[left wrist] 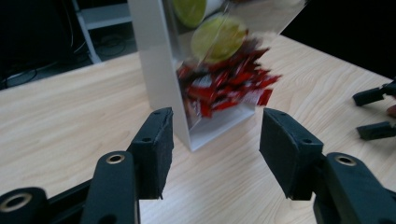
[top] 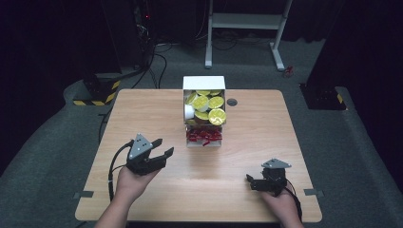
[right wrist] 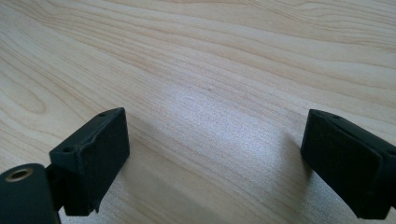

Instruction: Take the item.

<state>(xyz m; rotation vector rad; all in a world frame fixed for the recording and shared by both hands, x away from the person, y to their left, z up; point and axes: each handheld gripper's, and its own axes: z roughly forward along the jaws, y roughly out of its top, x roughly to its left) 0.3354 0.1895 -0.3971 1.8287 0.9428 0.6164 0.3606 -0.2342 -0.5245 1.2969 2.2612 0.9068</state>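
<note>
From the high view, the left gripper (top: 161, 148) sits in the person's upturned left hand (top: 129, 183) with its jaws spread wide and holding nothing, aimed toward the box (top: 204, 83) at the middle of the bench (top: 142, 109). The box stands beyond the jaws' tips, near them but apart. This view shows both compartments: yellow-lidded cups (top: 208, 107) in the farther one and red packets (top: 204, 136) in the nearer one.

The left gripper view brings the same box (left wrist: 154, 51) in close, straight ahead between the two open jaws and a little past them. Here the clear front wall shows, with the red packets (left wrist: 224, 88) heaped behind it and two yellow lids (left wrist: 217, 39) above, slightly blurred. Far to the right of these jaws, the tips of the other gripper (left wrist: 373, 112) edge in.

The right gripper (top: 251, 183), held low in the right hand (top: 281, 204), stands well apart from the box. The right gripper view shows what the high view cannot make out: its jaws are wide open with bare wood grain (right wrist: 210, 84) between them.
</note>
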